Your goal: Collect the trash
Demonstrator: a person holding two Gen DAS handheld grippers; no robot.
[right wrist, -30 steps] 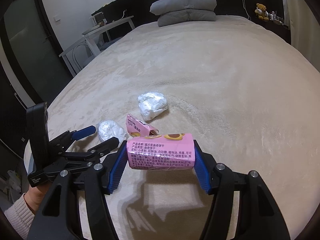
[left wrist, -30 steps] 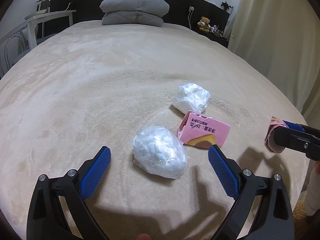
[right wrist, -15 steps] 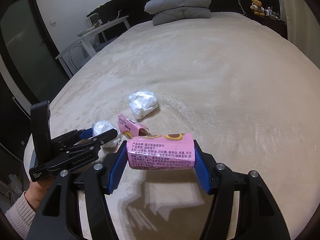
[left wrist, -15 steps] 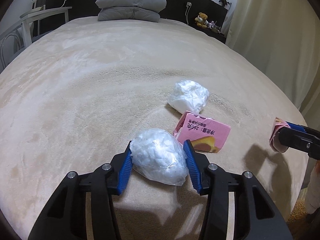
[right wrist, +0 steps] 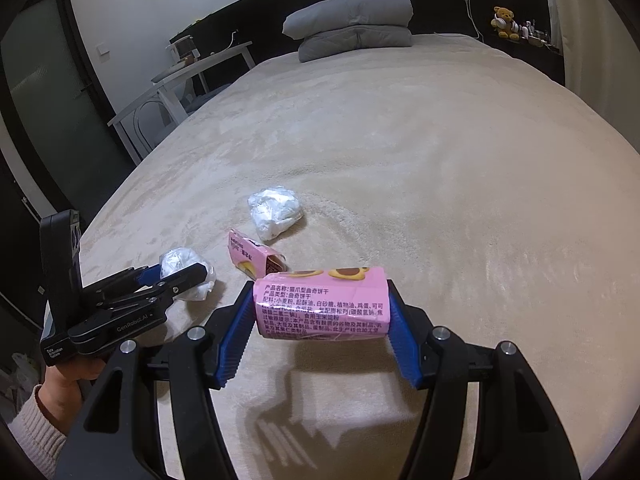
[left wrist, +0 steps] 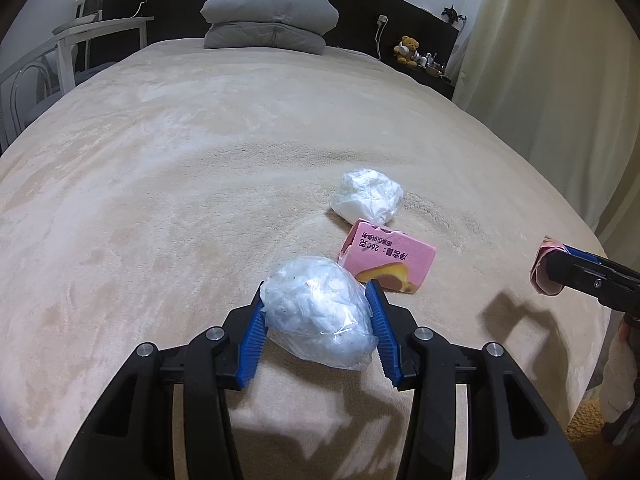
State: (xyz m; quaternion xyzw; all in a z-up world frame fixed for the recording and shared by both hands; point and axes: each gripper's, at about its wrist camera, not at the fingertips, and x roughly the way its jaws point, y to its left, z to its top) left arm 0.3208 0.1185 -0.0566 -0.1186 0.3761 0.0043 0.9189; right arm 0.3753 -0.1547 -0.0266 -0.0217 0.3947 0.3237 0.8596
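My left gripper (left wrist: pixel 316 296) is shut on a crumpled clear plastic bag (left wrist: pixel 320 312) stuffed with white paper, held just above the beige bed cover (left wrist: pixel 160 208). The right wrist view shows the same gripper (right wrist: pixel 176 276) gripping that bag (right wrist: pixel 178 260) at lower left. My right gripper (right wrist: pixel 320 300) is shut on a pink biscuit box (right wrist: pixel 320 304), squeezed across its width. That box (left wrist: pixel 542 270) shows at the right edge of the left wrist view. A torn pink box (left wrist: pixel 390 260) and a second white bag wad (left wrist: pixel 368 196) lie on the cover beyond.
Two grey pillows (left wrist: pixel 268 20) are stacked at the dark headboard. A white desk (left wrist: pixel 80 40) with a chair stands left of the bed, a curtain (left wrist: pixel 560 80) hangs on the right, and a teddy bear (left wrist: pixel 408 48) sits on a shelf. The bed's near edge lies under both grippers.
The left gripper's jaws closed from wide open onto the plastic bag and raised it slightly off the cover. The right gripper kept its hold on the pink box.
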